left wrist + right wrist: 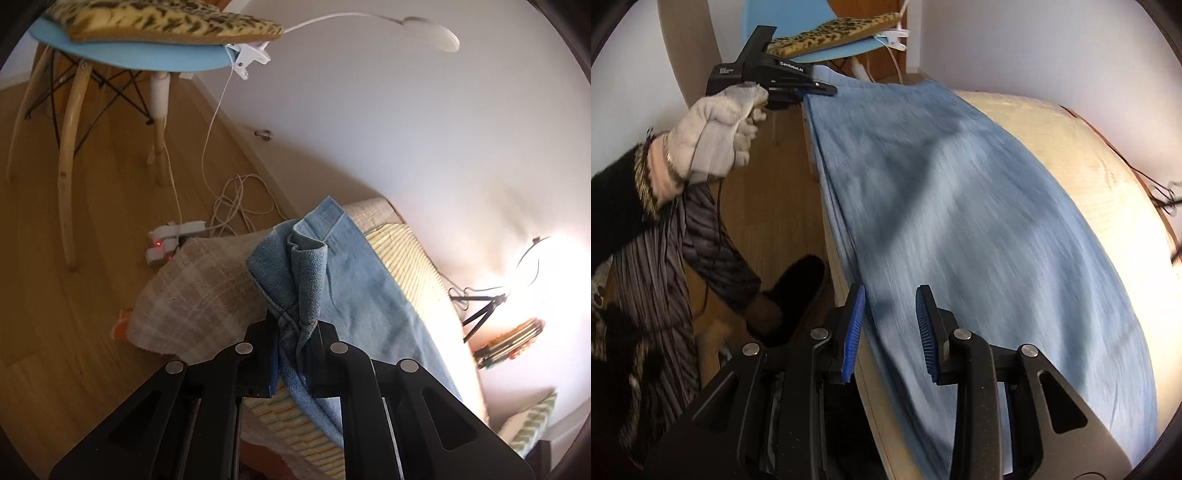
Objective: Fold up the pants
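Observation:
The pants are light blue denim (pixel 979 229), spread lengthwise over a cream bed (pixel 1082 155). In the left wrist view my left gripper (pixel 293 328) is shut on a bunched hem of the pants (pixel 306 273), lifted a little above the bed. That left gripper also shows in the right wrist view (pixel 816 88), at the far end of the pants, held by a gloved hand (pixel 720 133). My right gripper (pixel 890 321) is open, its blue pads either side of the near left edge of the pants, not touching the cloth.
A blue chair (pixel 140 55) with a leopard cushion (pixel 166 22) stands on the wood floor beyond the bed. A clip lamp (pixel 428 31), cables and a power strip (pixel 173 240) lie by the wall. A checked cloth (pixel 192 295) hangs off the bed corner. The person's foot (pixel 790 295) is beside the bed.

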`<state>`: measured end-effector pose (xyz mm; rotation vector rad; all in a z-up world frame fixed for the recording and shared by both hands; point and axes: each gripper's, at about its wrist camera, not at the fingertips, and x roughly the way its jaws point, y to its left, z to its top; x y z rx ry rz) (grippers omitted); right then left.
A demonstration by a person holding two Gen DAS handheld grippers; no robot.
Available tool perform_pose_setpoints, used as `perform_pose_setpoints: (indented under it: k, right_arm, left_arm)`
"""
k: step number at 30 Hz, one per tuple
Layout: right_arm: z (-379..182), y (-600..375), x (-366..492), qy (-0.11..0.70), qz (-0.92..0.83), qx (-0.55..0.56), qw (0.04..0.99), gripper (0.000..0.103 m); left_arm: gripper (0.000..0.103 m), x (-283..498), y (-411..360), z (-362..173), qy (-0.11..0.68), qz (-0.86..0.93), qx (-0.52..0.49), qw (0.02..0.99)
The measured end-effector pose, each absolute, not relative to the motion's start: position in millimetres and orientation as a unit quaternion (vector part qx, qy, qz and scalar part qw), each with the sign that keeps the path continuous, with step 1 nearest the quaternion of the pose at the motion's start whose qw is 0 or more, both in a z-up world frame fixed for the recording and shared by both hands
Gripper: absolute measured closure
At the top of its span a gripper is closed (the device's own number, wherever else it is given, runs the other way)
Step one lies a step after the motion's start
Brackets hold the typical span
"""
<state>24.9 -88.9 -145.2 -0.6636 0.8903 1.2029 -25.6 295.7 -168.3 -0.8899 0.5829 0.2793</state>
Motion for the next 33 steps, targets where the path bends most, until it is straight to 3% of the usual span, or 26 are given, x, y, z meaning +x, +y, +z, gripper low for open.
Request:
perform_pose_setpoints:
  k: [5, 7, 8, 9, 15, 17, 19, 21, 22, 29, 33]
  right_arm:
    - [-161, -63, 17, 0.39, 0.536, -0.332, 0.671, 0.073]
    - [-164, -60, 17, 0.395, 0.537, -0.334, 0.667, 0.076]
    - [-165, -60, 19, 0.399, 0.538, -0.331, 0.665, 0.088]
    - [-164, -59, 19, 0.405, 0.537, -0.326, 0.664, 0.09]
    - [-159, -62, 19, 0.425, 0.544, -0.305, 0.656, 0.089]
    - [-155, -68, 20, 0.432, 0.542, -0.292, 0.659, 0.088]
    - [-149, -77, 23, 0.433, 0.539, -0.275, 0.668, 0.083]
    - [-143, -89, 27, 0.43, 0.531, -0.255, 0.685, 0.061]
    - [-140, -94, 31, 0.428, 0.524, -0.243, 0.695, 0.057]
    - [-123, -148, 78, 0.453, 0.471, -0.126, 0.746, 0.055]
    - [-112, -185, 116, 0.466, 0.434, -0.035, 0.77, 0.043]
  left_arm:
    - [0.094, -24, 294, -161, 0.276, 0.111, -0.413, 0.861]
    - [0.084, -23, 296, -163, 0.275, 0.107, -0.427, 0.855]
    - [0.079, -23, 297, -165, 0.277, 0.108, -0.432, 0.852]
    - [0.067, -22, 297, -167, 0.282, 0.113, -0.435, 0.847]
    - [0.067, -16, 299, -181, 0.29, 0.128, -0.453, 0.833]
    - [0.08, -19, 298, -176, 0.28, 0.141, -0.437, 0.843]
    - [0.084, -18, 298, -171, 0.277, 0.144, -0.428, 0.848]
    - [0.086, -18, 295, -162, 0.269, 0.136, -0.415, 0.858]
    - [0.086, -16, 289, -153, 0.266, 0.132, -0.394, 0.87]
    - [0.087, 9, 218, -86, 0.244, 0.046, -0.254, 0.935]
    - [0.087, 28, 155, -65, 0.25, -0.024, -0.185, 0.95]
